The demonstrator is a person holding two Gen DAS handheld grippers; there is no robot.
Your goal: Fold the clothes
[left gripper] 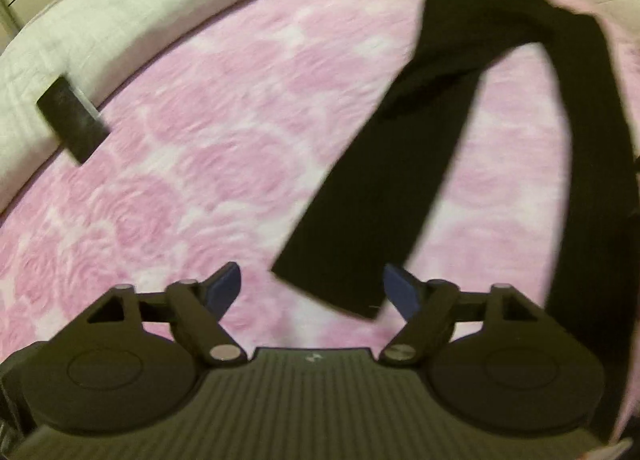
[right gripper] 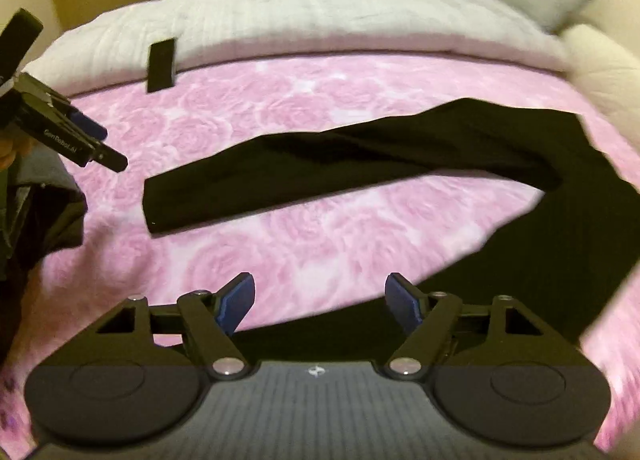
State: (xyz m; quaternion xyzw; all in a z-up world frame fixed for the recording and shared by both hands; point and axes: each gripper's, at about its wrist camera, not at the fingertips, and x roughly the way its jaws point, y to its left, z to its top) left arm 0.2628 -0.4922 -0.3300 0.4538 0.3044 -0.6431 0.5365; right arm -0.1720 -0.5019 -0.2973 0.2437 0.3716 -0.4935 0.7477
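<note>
Left wrist view is showing your left gripper [left gripper: 312, 286] hanging over the bed [left gripper: 200, 132] with its jaws spread and nothing between them. The trousers [left gripper: 400, 164] are lying flat on the pink cover, legs splayed apart in a V, and one hem [left gripper: 328, 284] is lying just beyond the blue fingertips [left gripper: 226, 286].

The right gripper [right gripper: 320, 300] is likewise standing spread and empty, with the second leg [right gripper: 540, 252] running under its right finger. A small dark block [right gripper: 161, 65] is leaning against the white quilt [right gripper: 320, 20], well apart from the garment.

Whether the trousers are being laid out for folding or opened after a fold, the frames are not settling. If you are taking the near hem:
- Be lowering the jaws square to the hem edge, so both layers are entering together.
- Be closing only once cloth is sitting between both pads.
- Be keeping the cover out of the pinch; it is soft and is likely to bunch.

Writing: the right wrist view is showing "GenRobot.AI" on the left gripper's side [right gripper: 60, 138]. Both housings are bearing a small white logo, too small to read.
</note>
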